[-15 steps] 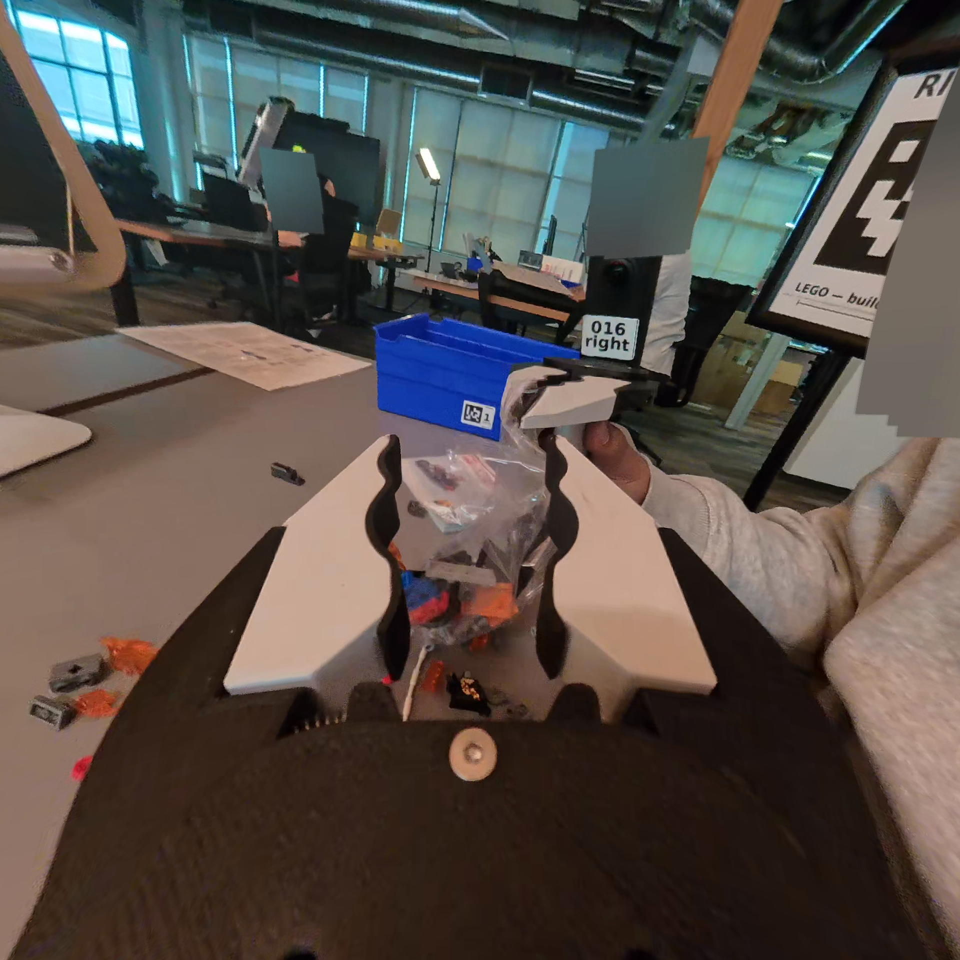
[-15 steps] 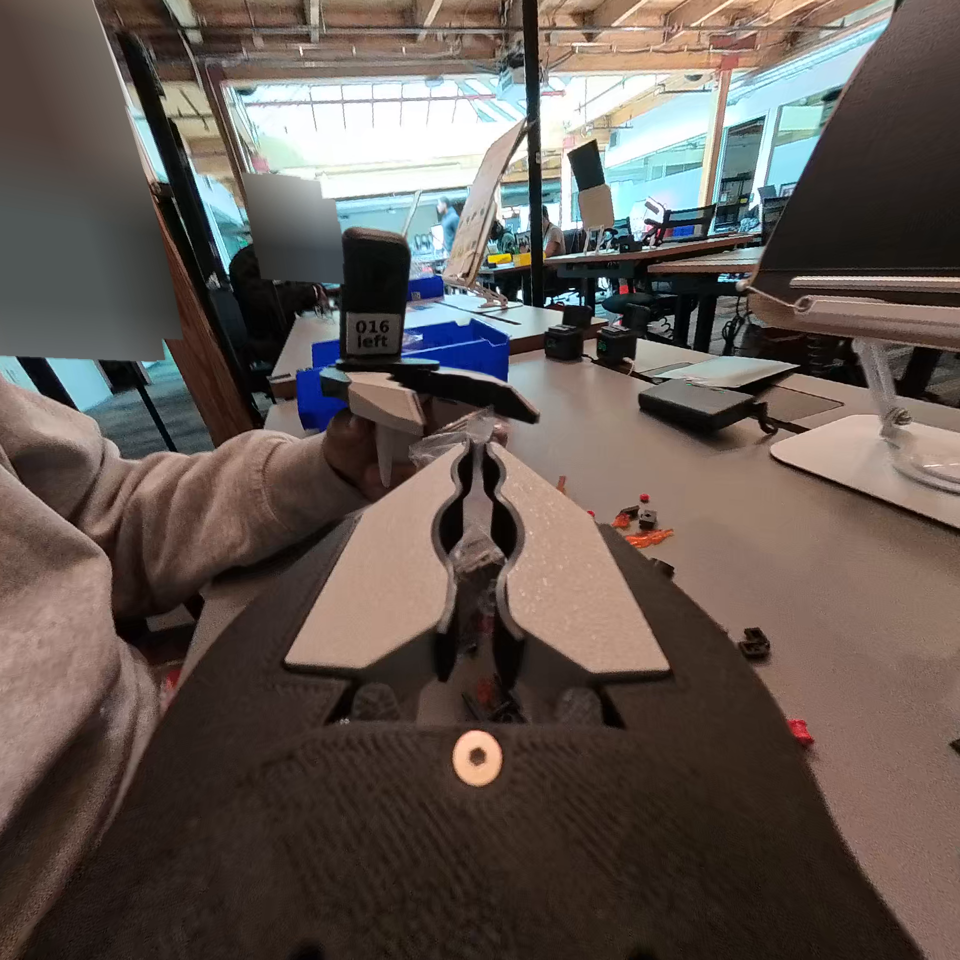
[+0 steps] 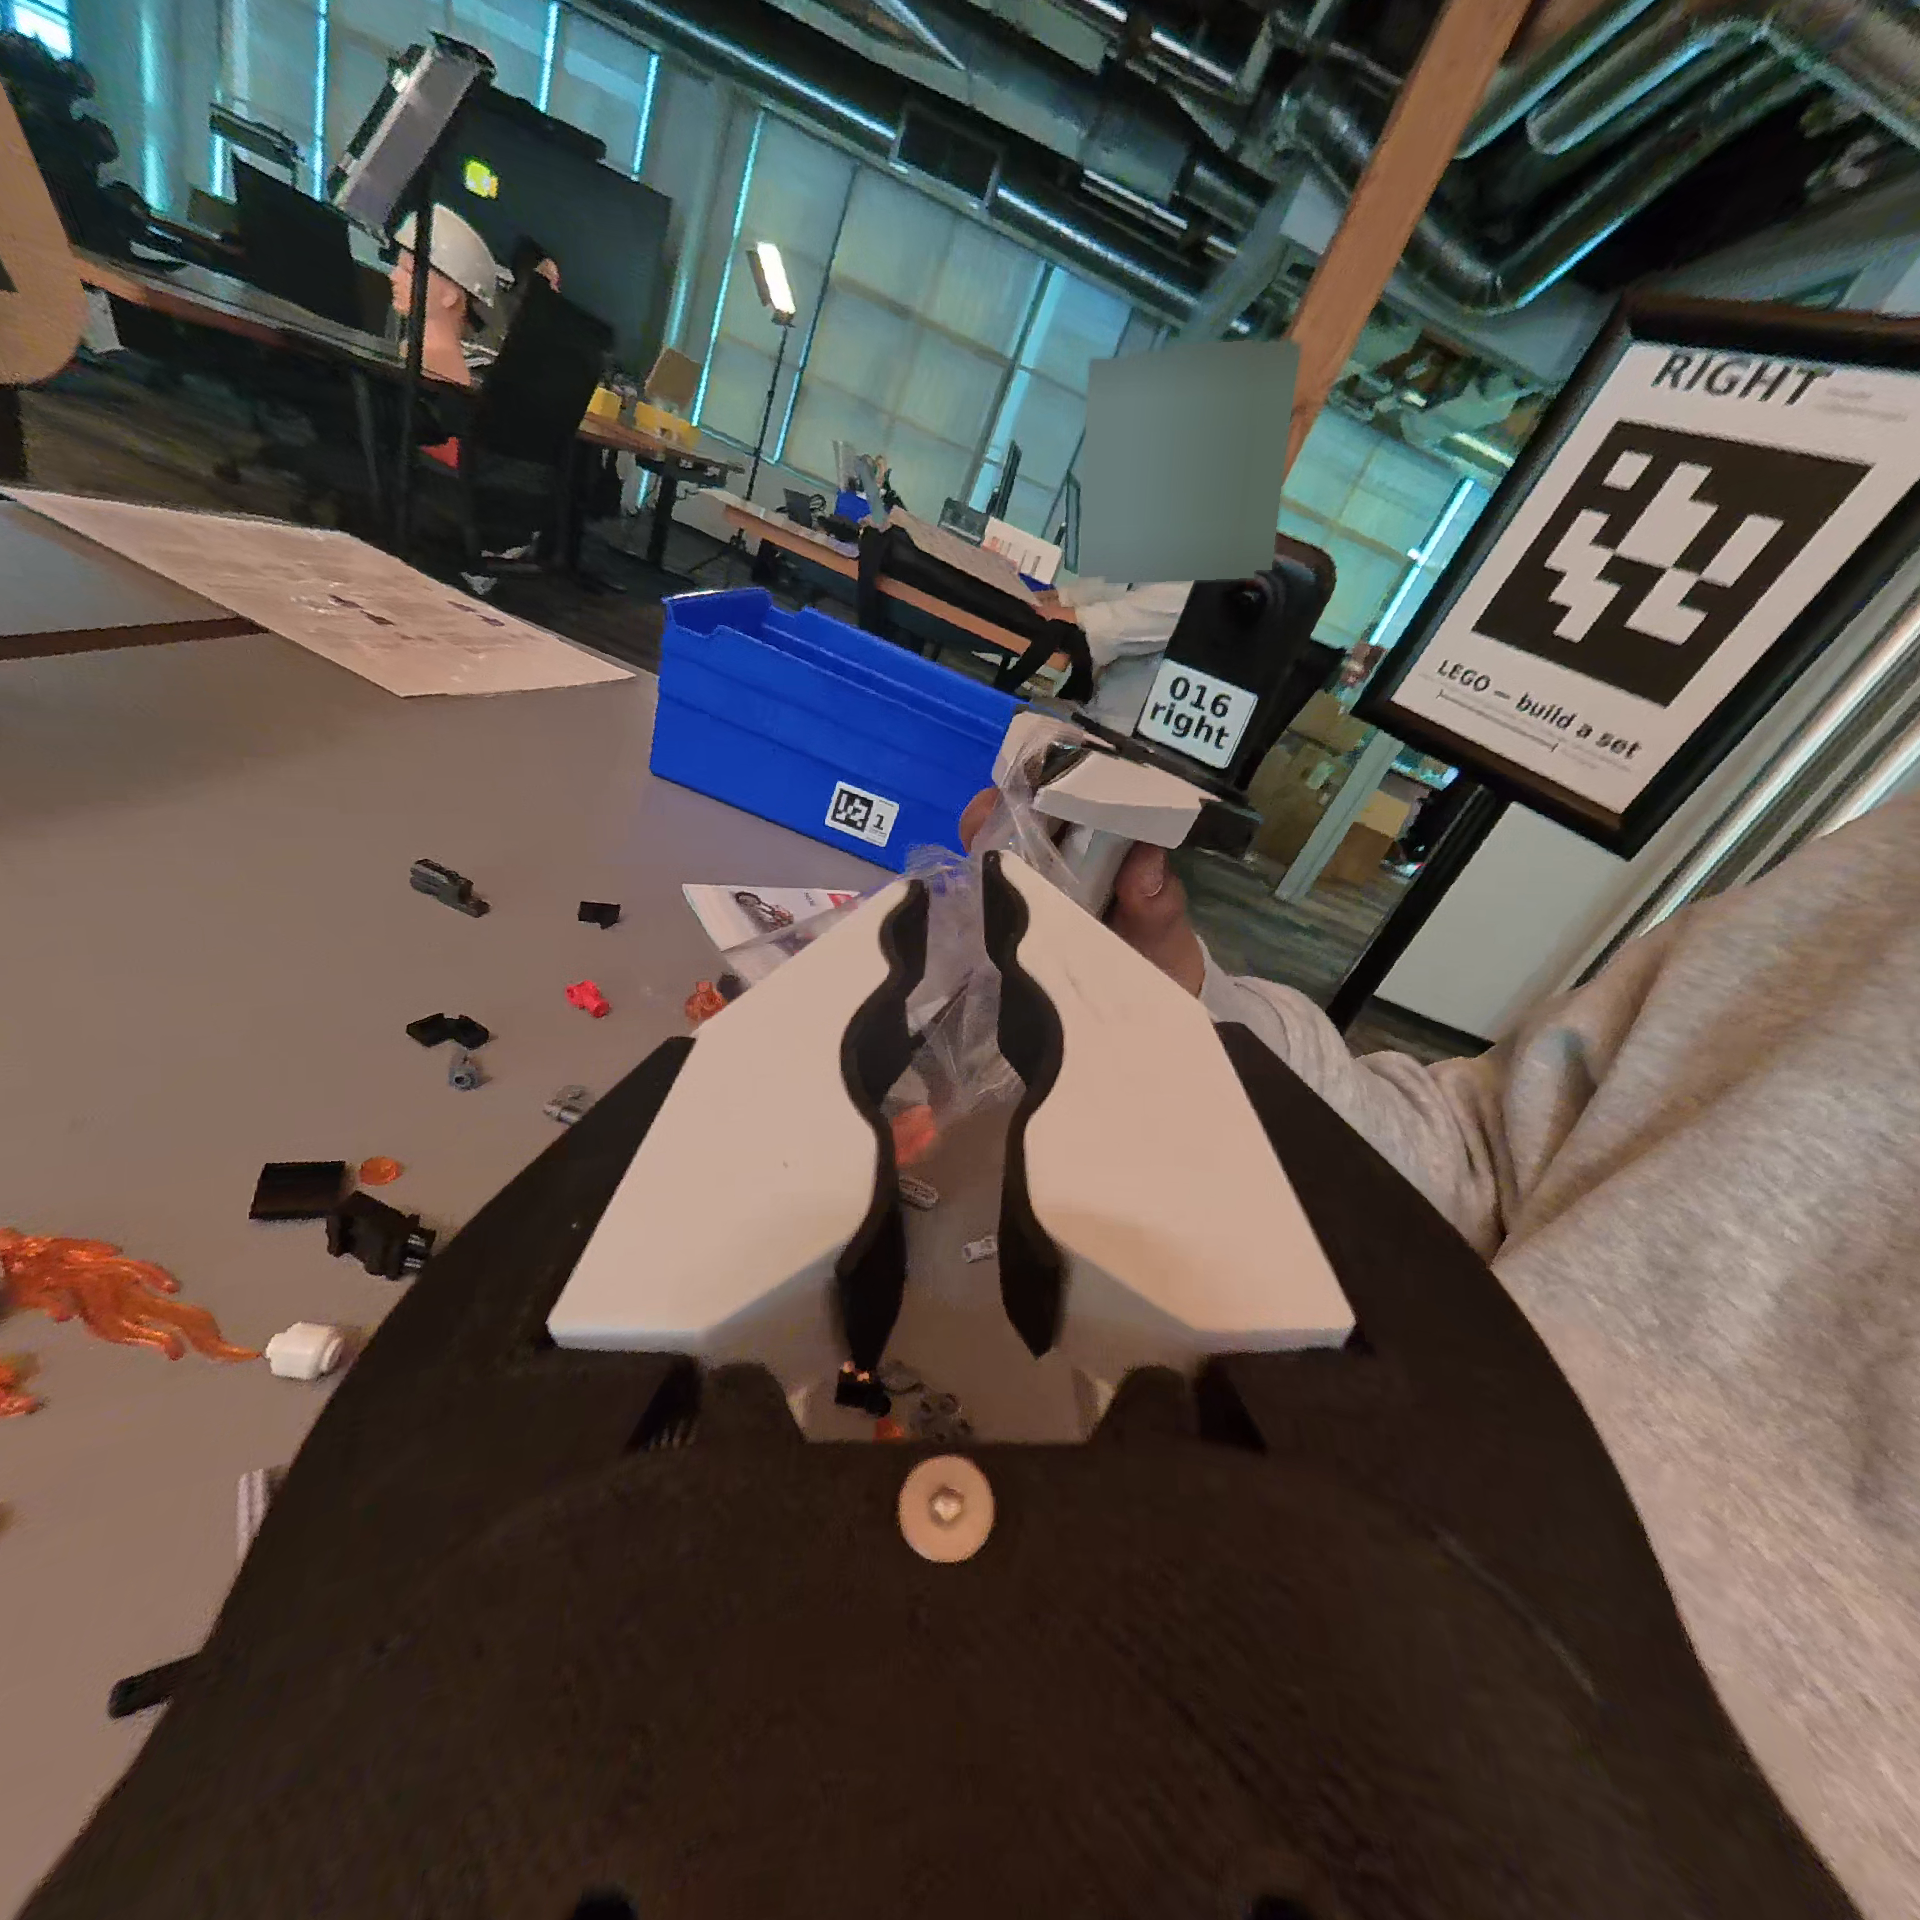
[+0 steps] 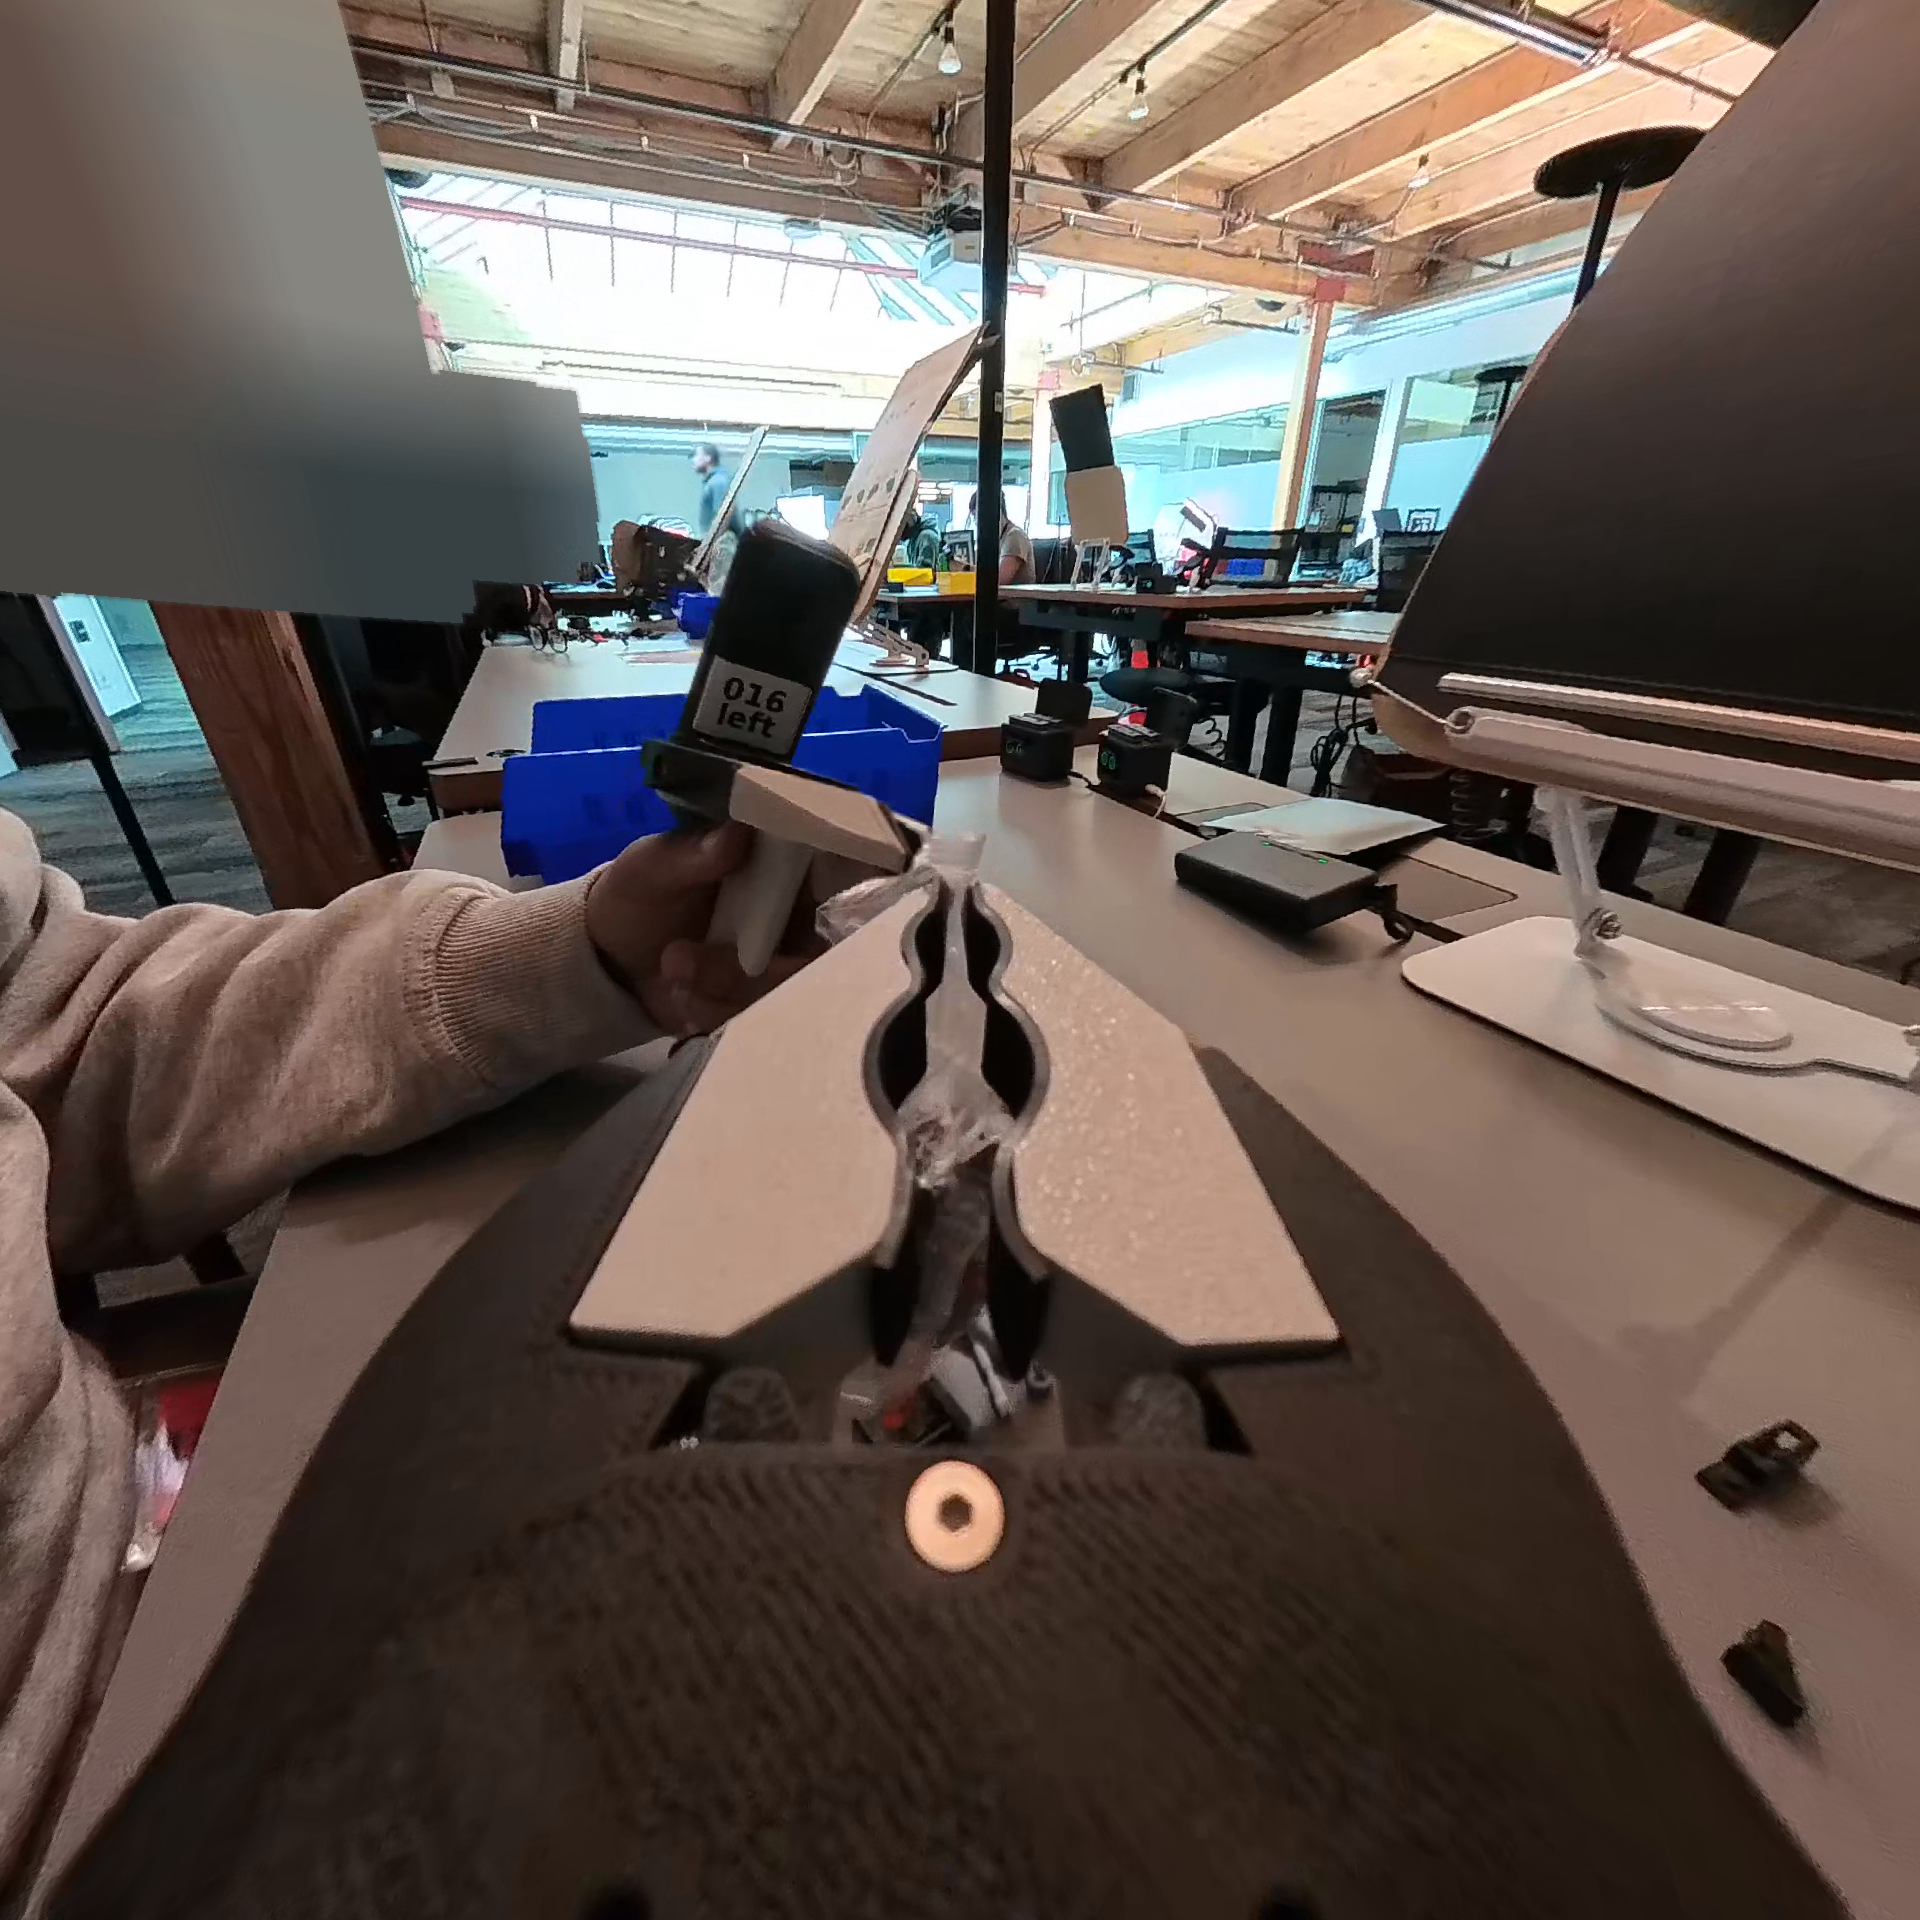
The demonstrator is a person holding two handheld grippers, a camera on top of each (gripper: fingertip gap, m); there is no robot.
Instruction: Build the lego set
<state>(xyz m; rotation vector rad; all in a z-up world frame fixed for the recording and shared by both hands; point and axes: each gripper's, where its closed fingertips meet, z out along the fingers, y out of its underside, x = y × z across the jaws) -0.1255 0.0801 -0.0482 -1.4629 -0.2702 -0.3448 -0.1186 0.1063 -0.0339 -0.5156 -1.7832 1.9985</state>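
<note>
Your left tongs (image 3: pixel 948 883) were wide open half a second ago, now they've closed in and pinch the clear bag of lego pieces (image 3: pixel 951 1023), up off the grey counter (image 3: pixel 260 831). Right tongs (image 4: pixel 954 888) stay clamped on the bag's (image 4: pixel 951 1049) neck. Blue bin (image 3: pixel 821 717) sits behind, loose lego bits (image 3: pixel 312 1195) scattered left.

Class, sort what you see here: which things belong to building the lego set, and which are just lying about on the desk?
Belong to the job:
- clear bag of pieces, gripped by left gripper and right gripper
- loose pieces
- orange flame pieces
- instruction sheet
- booklet

Just lying about:
- blue bin
- black power bank
- monitor stand
</note>
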